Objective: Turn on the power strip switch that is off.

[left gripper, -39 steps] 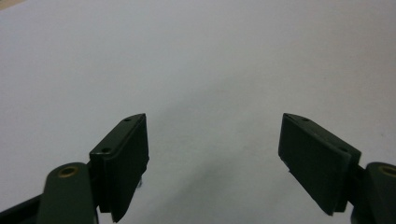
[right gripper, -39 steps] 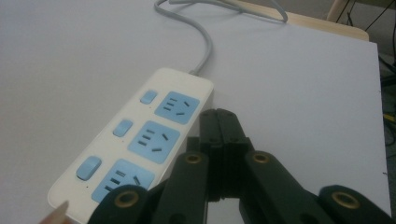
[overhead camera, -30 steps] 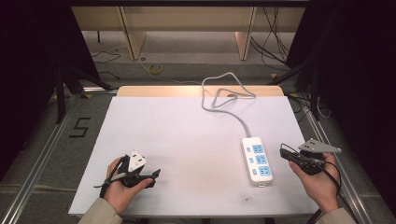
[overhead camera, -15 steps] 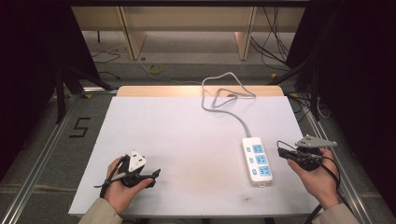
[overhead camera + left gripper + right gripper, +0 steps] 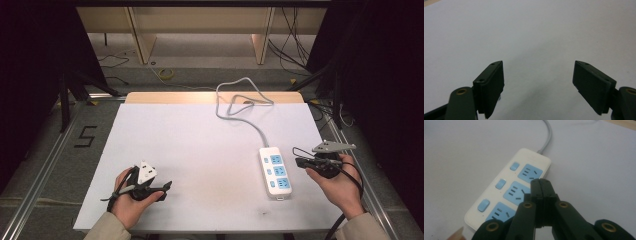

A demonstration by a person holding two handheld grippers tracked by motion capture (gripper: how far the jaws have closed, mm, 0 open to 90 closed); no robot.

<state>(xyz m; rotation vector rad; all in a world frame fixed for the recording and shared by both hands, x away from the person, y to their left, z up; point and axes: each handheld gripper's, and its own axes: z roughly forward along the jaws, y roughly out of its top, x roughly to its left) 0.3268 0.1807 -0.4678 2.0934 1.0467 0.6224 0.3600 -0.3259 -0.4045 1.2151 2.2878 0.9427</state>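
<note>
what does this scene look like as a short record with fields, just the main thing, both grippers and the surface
main thing: white plastic power strip with three blue sockets and three blue switches, flat on table
cord: grey cable looping toward far edge
right gripper: jaws shut, empty, above the strip
left gripper: jaws open, empty, over bare surface
surface: white tabletop

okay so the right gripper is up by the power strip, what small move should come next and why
Probably ease the right hand-held gripper down and left toward the switch buttons on the power strip. Its jaws are shut together like a fingertip and sit above the middle socket, not touching. The left hand-held gripper sits open over bare table, apart from the strip.
</note>
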